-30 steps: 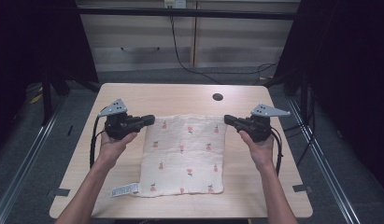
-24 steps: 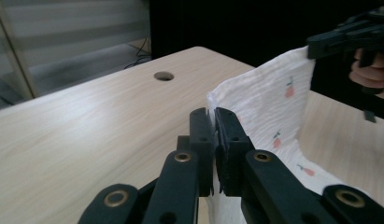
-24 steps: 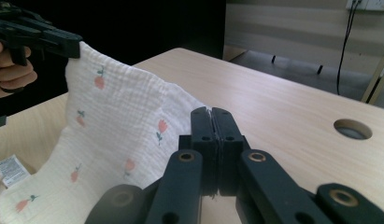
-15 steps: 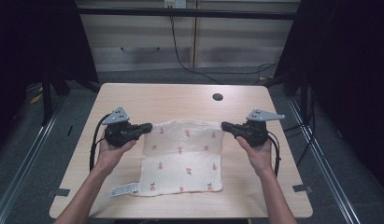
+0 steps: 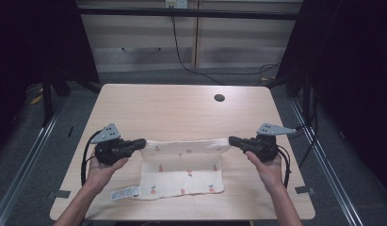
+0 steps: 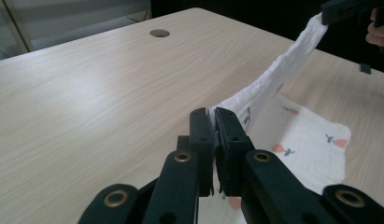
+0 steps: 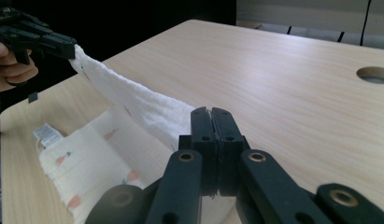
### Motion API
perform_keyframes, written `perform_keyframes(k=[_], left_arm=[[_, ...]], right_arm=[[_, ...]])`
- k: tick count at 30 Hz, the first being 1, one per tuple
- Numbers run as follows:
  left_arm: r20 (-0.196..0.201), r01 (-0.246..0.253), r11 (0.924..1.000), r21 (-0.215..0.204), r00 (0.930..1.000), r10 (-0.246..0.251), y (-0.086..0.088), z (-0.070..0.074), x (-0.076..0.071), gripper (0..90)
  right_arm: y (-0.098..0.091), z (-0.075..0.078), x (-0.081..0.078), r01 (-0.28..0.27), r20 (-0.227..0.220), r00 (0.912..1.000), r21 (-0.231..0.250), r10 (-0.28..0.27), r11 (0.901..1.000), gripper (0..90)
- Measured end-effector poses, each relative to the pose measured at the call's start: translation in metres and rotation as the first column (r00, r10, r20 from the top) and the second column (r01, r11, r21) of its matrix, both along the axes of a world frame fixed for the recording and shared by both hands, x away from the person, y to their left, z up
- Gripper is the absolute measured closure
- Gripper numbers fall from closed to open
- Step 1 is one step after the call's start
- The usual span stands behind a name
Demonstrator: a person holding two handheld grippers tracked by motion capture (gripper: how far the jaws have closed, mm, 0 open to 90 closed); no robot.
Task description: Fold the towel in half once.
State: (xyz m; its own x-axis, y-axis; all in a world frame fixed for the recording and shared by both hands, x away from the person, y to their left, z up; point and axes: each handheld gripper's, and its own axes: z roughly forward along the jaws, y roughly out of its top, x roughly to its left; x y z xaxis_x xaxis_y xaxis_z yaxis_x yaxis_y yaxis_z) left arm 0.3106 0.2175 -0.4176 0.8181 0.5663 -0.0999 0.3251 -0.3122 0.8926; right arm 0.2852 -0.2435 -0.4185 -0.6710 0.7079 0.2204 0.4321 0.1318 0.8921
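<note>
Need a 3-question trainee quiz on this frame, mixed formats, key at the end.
1. True or false: the left gripper and the right gripper each pinch a far corner of the white carrot-print muslin cloth.
2. Multiple choice: the cloth's far edge is (A) flat on the table, (B) lifted and stretched between the two grippers, (C) hanging off the table.
3. Fill in: the round hole in the light wooden table lies toward the person's ____ side.

Key: 1 true; 2 B; 3 right.
</note>
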Motion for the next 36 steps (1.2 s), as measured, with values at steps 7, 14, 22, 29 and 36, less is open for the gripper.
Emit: perform_keyframes(k=[7, 14, 22, 29, 36], left_arm=[[-0.019, 0.029, 0.9988, 0.038, 0.9994, -0.029, 0.003, -0.009, -0.02, 86.6], [-0.088, 0.066, 0.9929, 0.099, 0.9944, -0.058, 0.003, -0.04, -0.032, 86.5], [-0.123, 0.091, 0.9846, 0.149, 0.9897, -0.073, 0.001, -0.058, -0.038, 86.3], [-0.144, 0.117, 0.9846, 0.13, 0.9846, -0.098, 0.005, -0.057, -0.046, 86.0], [-0.179, 0.152, 0.9746, 0.165, 0.9763, -0.122, -0.001, -0.065, -0.049, 83.4]], right_arm=[[0.003, -0.01, -0.016, -0.025, -0.029, 0.9993, -0.036, 0.024, 0.999, 89.5], [0.008, -0.039, -0.033, -0.05, -0.09, 0.995, -0.085, 0.042, 0.9951, 89.5], [0.012, -0.056, -0.044, -0.076, -0.143, 0.9882, -0.151, 0.054, 0.9856, 89.3], [0.01, -0.061, -0.054, -0.097, -0.176, 0.9821, -0.154, 0.069, 0.9834, 87.3], [0.003, -0.07, -0.062, -0.085, -0.207, 0.9773, -0.193, 0.044, 0.9776, 84.4]])
